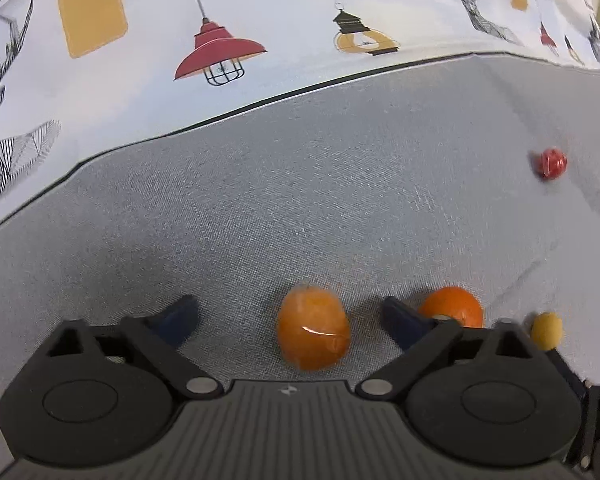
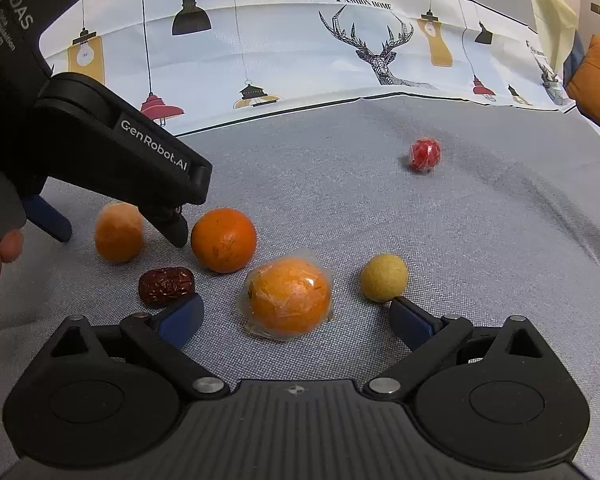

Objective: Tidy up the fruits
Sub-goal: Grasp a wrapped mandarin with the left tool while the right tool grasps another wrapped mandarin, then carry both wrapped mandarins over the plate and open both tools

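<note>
Here: grey fabric surface [image 2: 380, 208] | lamp-and-deer printed cloth [image 2: 300, 60] behind

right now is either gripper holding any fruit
No. The left gripper straddles a wrapped orange, the right gripper another; neither pinches.

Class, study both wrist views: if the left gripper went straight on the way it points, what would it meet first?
Most likely the wrapped orange lying between the left gripper's open jaws, though depth is hard to judge.

Both cameras sit low and close over the grey cloth [image 1: 300, 200], looking forward and down. They share the bare orange [image 1: 456, 306] and red ball [image 2: 425, 154].
</note>
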The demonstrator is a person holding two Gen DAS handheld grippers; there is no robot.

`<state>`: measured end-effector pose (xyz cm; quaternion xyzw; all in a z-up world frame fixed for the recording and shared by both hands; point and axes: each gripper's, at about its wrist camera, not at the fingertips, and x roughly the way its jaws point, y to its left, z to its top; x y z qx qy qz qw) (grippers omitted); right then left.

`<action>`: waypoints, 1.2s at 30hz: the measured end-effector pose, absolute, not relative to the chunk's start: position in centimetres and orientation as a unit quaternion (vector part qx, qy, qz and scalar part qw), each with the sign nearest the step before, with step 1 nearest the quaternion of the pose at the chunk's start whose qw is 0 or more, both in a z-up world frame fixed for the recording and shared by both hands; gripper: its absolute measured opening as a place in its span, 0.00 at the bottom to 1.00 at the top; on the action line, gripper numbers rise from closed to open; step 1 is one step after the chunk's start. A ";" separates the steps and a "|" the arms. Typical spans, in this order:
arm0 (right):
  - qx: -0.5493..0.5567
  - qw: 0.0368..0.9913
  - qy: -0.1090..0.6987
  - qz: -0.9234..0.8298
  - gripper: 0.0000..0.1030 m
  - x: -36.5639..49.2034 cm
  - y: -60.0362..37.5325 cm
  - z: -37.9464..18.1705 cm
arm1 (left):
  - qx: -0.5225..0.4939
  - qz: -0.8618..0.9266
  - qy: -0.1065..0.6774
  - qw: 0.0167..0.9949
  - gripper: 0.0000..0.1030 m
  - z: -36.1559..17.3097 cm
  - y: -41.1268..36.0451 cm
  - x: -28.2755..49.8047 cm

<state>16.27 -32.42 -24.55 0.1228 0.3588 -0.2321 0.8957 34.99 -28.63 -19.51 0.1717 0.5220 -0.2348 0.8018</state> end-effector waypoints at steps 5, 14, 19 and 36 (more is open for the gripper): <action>0.119 0.895 0.357 -0.239 0.66 15.9 -32.2 -24.4 | 0.179 -0.262 0.511 0.799 0.36 -18.3 -28.6 33.9; 0.152 0.903 0.326 -0.237 0.38 14.9 -33.3 -23.6 | 0.173 -0.229 0.487 0.825 0.36 -13.6 -23.9 28.6; 0.186 0.886 0.334 -0.262 0.38 12.4 -34.9 -23.6 | 0.171 -0.199 0.485 0.835 0.36 -9.9 -18.7 22.3; 0.252 0.908 0.318 -0.102 0.38 -10.1 -26.2 -8.4 | 0.115 -0.118 0.464 0.870 0.36 -1.5 -1.1 0.8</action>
